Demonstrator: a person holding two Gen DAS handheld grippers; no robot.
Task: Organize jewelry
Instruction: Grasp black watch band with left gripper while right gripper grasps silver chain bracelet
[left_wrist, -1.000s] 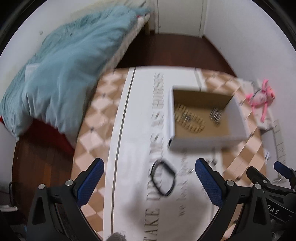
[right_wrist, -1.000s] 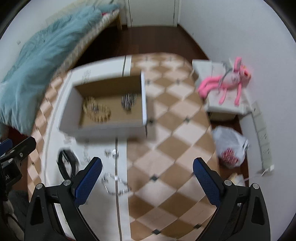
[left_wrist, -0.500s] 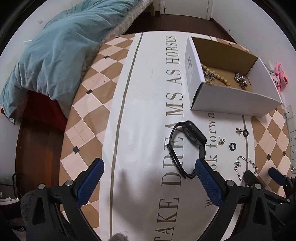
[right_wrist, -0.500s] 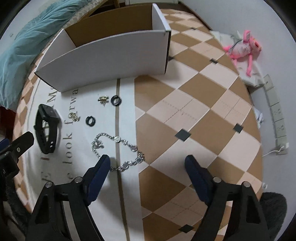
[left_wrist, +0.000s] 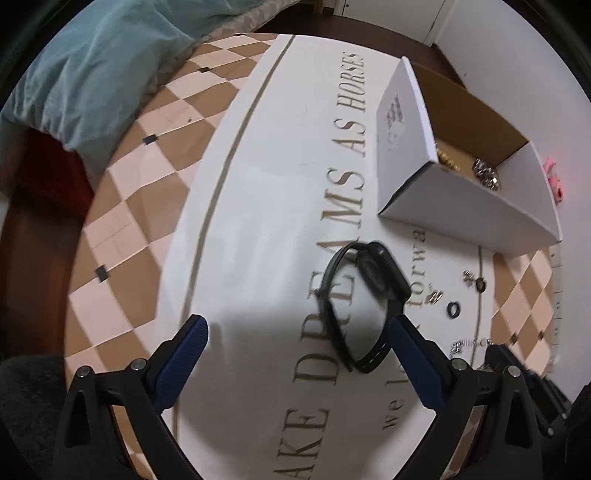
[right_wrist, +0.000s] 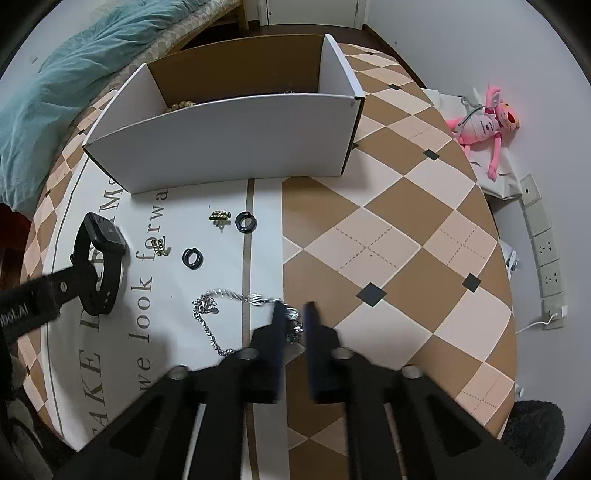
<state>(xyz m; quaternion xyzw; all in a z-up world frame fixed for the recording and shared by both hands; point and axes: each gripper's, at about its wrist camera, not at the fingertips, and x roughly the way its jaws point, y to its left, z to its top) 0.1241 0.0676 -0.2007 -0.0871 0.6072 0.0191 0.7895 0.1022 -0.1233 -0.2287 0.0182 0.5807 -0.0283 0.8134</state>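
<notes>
A silver chain necklace (right_wrist: 221, 317) lies on the round table's white cloth. My right gripper (right_wrist: 293, 314) has closed its jaws to a narrow gap around the chain's right end. A black smartwatch (left_wrist: 364, 295) lies just ahead of my open, empty left gripper (left_wrist: 295, 332), near its right finger; it also shows in the right wrist view (right_wrist: 99, 258). Two black rings (right_wrist: 192, 258) and two gold earrings (right_wrist: 220, 216) lie in front of the white cardboard box (right_wrist: 229, 147), which holds beads (left_wrist: 448, 162) and a silver piece (left_wrist: 485, 173).
The table has a brown and cream checked cover (right_wrist: 388, 240). A bed with a teal blanket (left_wrist: 92, 74) stands at the left. A pink plush toy (right_wrist: 484, 125) lies on a low stand at the right, by a wall power strip (right_wrist: 546, 258).
Both grippers dropped low toward the table. The right gripper's jaws closed in around the chain's end. The left gripper moved closer to the watch.
</notes>
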